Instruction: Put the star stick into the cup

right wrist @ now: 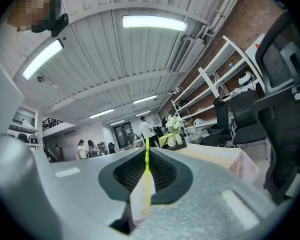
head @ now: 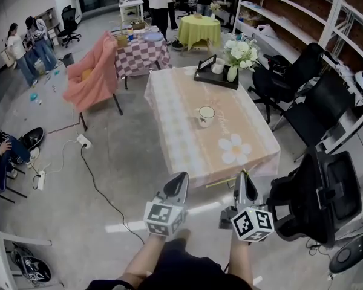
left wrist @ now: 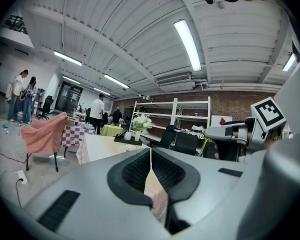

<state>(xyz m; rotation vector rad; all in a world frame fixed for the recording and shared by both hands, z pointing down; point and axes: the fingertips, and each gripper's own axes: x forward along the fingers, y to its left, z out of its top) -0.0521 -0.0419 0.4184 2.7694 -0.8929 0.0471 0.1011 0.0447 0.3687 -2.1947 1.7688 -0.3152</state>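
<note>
stick (right wrist: 147, 176): star end not made out, only a thin edge seen between right gripper (right wrist: 146, 145) jaws | cup (head: 206, 115): inside too small to be told | forearms (head: 146, 260): cut off at near edge

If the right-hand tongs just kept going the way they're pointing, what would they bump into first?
Most likely the near edge of the table, just ahead of the right tongs, which are shut on the star stick. The tongs tilt up slightly, so they might clear it; depth is unclear.
</note>
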